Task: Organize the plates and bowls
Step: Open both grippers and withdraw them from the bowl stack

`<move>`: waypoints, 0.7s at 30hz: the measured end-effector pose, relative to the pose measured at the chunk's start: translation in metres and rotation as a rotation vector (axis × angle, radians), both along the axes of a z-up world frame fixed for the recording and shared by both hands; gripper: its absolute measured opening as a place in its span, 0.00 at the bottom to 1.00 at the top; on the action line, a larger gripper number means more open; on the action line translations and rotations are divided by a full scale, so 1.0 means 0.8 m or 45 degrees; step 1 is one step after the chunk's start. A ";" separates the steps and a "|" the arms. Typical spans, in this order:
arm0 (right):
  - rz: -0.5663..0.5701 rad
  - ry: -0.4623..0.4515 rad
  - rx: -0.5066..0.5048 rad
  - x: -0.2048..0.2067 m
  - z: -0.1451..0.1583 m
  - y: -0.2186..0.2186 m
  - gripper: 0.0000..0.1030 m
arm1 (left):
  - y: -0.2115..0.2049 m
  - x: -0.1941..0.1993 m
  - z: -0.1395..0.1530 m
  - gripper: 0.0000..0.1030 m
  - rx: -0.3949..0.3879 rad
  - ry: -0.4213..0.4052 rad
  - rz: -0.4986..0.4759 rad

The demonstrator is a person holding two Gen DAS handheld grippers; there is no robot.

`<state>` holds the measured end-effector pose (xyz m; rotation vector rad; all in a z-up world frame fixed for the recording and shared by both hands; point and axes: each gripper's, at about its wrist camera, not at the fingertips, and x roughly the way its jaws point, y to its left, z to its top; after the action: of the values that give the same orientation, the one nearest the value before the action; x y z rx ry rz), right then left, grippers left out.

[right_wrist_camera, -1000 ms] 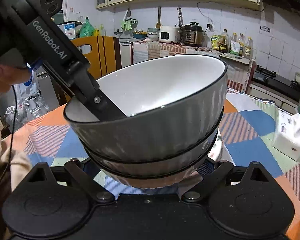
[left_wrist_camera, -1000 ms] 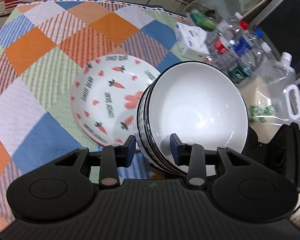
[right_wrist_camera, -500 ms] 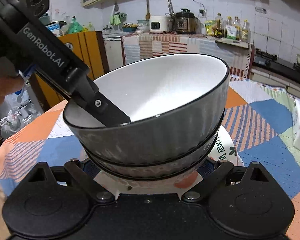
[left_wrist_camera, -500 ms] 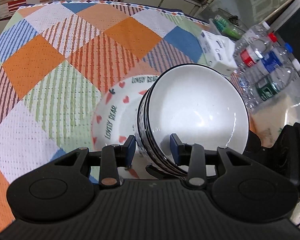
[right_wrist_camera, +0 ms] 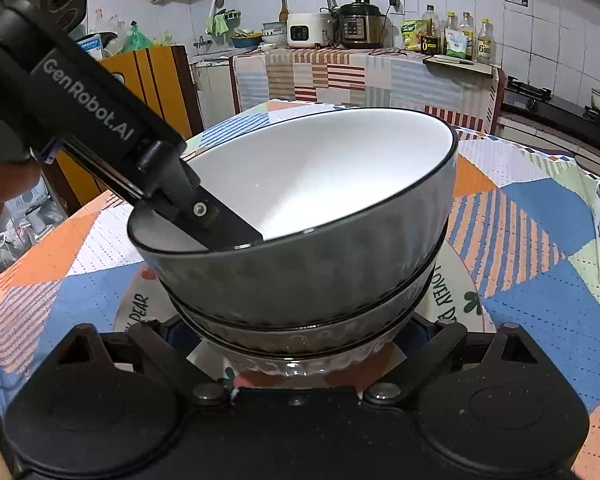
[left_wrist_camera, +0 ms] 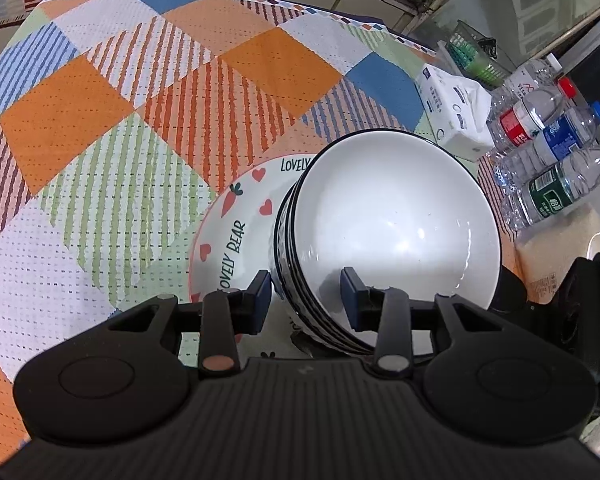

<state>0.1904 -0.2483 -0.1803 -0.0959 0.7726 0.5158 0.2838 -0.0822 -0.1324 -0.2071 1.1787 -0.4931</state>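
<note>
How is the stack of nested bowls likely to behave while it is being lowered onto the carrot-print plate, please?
The stack of bowls looks like glazed ceramic, so probably heavy and slippery at the rim. It sits tilted, gripped at the rim by the left gripper, so the bowls might shift. It could chip against the carrot-print plate.

Right hand-held gripper (right_wrist_camera: 300,344) fingertips hidden behind bowl stack (right_wrist_camera: 300,272).

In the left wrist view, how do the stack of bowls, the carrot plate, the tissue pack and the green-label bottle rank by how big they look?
Largest to smallest, as they look:
1. stack of bowls, though nearest the camera
2. carrot plate, mostly hidden, so unsure
3. tissue pack
4. green-label bottle, close to the pack, so unsure
</note>
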 end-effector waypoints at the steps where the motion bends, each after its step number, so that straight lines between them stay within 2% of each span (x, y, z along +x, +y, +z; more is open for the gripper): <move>1: 0.005 -0.003 -0.011 -0.001 0.000 0.001 0.94 | 0.002 -0.001 -0.001 0.35 -0.011 -0.001 0.008; 7: -0.015 -0.015 0.002 -0.001 -0.002 0.001 0.94 | 0.006 -0.010 -0.004 0.37 -0.043 -0.035 0.049; 9: -0.023 -0.025 -0.031 -0.002 -0.004 0.003 0.94 | 0.007 -0.017 -0.005 0.41 -0.056 -0.059 0.065; 11: -0.047 -0.034 -0.077 -0.008 -0.004 0.005 0.94 | 0.009 -0.032 -0.001 0.51 -0.058 -0.143 0.074; 14: -0.097 -0.010 -0.045 -0.016 0.003 -0.004 0.94 | 0.017 -0.052 0.010 0.52 -0.040 -0.237 0.140; 21: -0.208 -0.043 0.041 -0.063 0.032 -0.030 0.94 | 0.040 -0.096 0.052 0.53 -0.050 -0.307 0.220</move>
<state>0.1403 -0.2725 -0.1545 -0.0114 0.7316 0.3703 0.2068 -0.0502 -0.0904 -0.2733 0.9076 -0.3778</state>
